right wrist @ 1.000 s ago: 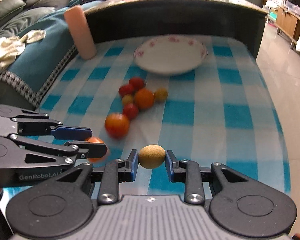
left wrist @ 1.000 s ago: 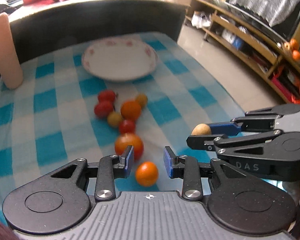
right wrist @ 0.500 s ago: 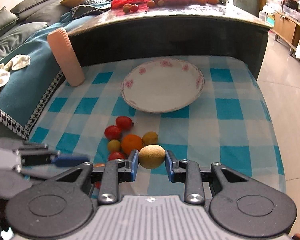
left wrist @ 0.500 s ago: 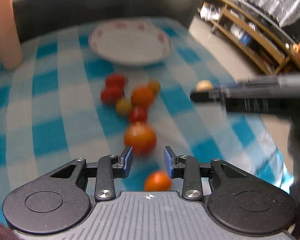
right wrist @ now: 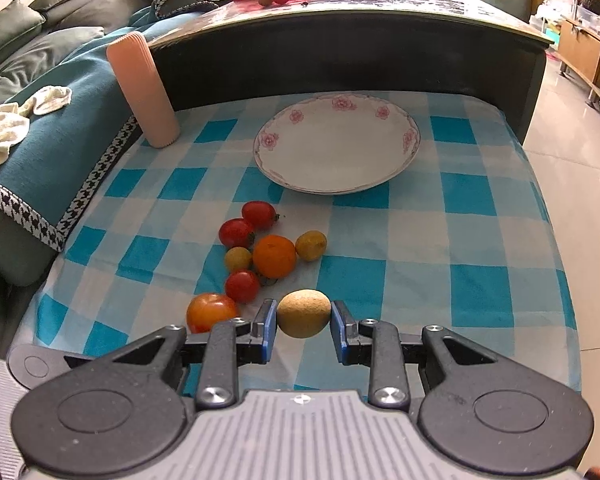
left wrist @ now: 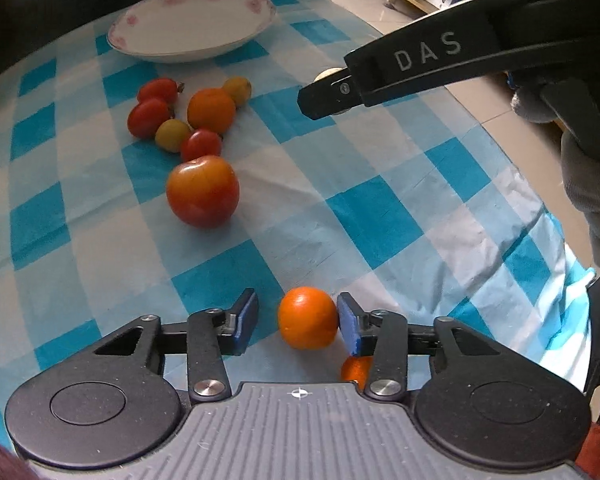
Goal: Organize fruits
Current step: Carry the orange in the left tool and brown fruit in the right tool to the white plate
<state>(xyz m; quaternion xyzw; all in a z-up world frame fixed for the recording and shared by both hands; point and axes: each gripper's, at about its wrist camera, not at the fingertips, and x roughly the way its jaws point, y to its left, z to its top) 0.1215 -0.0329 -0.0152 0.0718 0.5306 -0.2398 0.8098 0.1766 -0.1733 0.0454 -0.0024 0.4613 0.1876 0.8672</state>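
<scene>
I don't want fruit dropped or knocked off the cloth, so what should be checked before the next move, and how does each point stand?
1. Right gripper clamped on the tan fruit: ok.
2. Plate free of fruit, room to place: ok.
3. Small orange between the left gripper pads: ok, jaws opening, left pad clear of it.
4. Left grip on the orange: not ok, not yet closed.
5. A second orange fruit under the left gripper's right finger: cannot tell if it interferes.
6. Fruit cluster lies between held fruit and plate: ok if carried over.
</scene>
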